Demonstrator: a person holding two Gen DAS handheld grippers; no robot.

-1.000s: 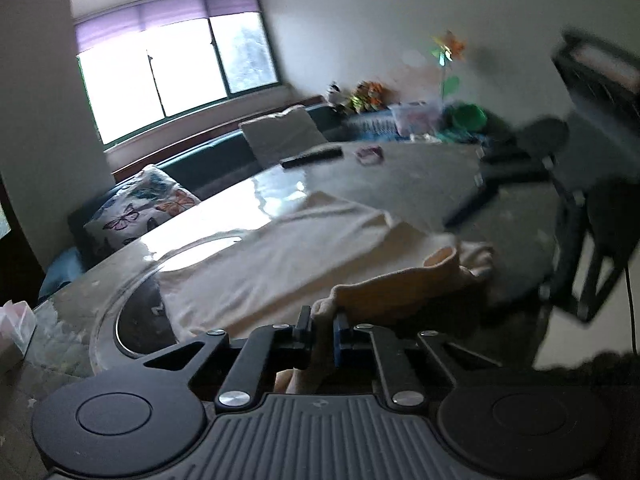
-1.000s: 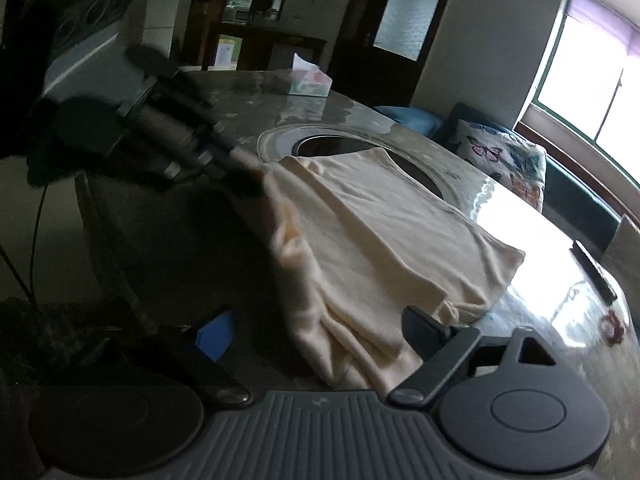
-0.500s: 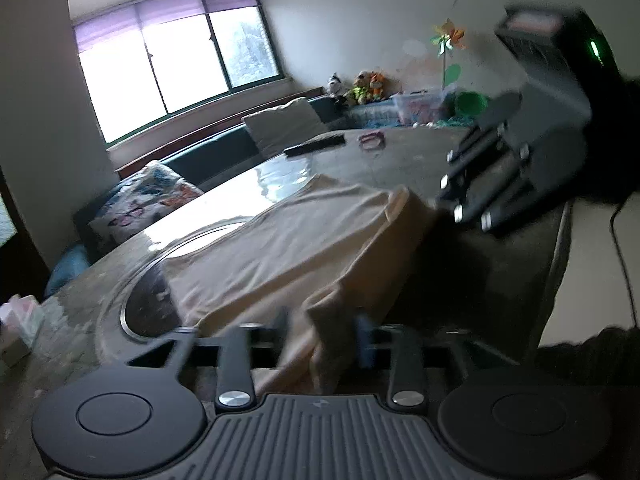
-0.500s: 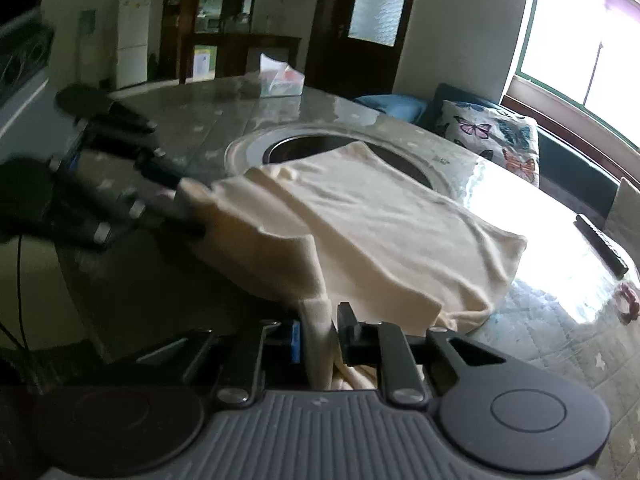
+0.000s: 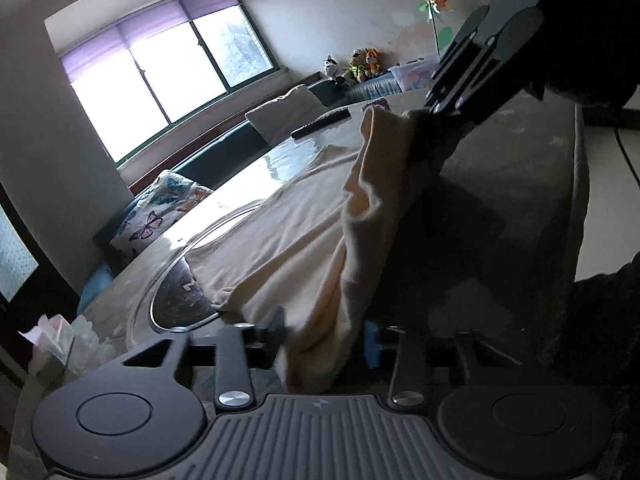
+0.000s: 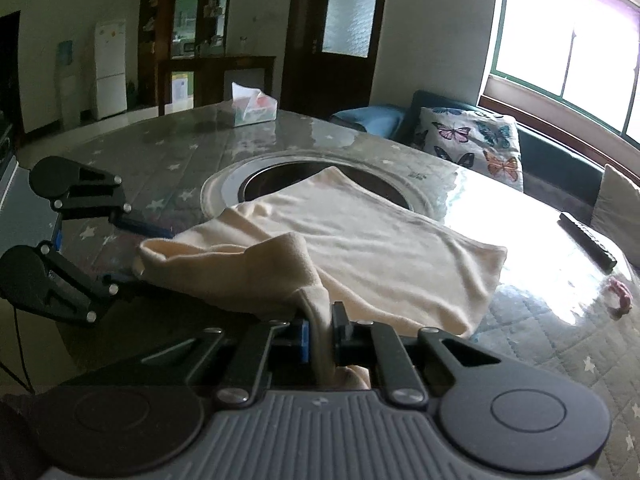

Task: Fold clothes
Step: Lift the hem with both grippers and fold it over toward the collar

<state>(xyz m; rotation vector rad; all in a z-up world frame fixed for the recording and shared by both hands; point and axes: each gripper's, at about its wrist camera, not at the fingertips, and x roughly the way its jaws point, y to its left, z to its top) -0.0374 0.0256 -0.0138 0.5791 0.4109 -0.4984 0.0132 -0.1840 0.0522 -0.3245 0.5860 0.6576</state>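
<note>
A cream garment (image 5: 288, 236) lies spread on the round glass-topped table (image 6: 160, 160); it also shows in the right wrist view (image 6: 360, 236). My right gripper (image 6: 319, 334) is shut on one near edge of the garment and holds it lifted; it shows in the left wrist view (image 5: 424, 136) at the upper right. My left gripper (image 5: 320, 332) has its jaws apart, with a hanging fold of the garment between them. It shows in the right wrist view (image 6: 132, 248) at the left, beside the garment's other near edge.
A tissue box (image 6: 253, 105) stands at the table's far side. A black remote (image 6: 587, 238) and a small pink item (image 6: 618, 294) lie near the sofa-side edge. A sunken round centre (image 6: 316, 176) lies partly under the garment. A butterfly cushion (image 6: 468, 142) sits on the sofa behind.
My left gripper's jaws have opened from a tight grip on the garment edge. My right gripper has closed on the other edge and lifted it up off the table.
</note>
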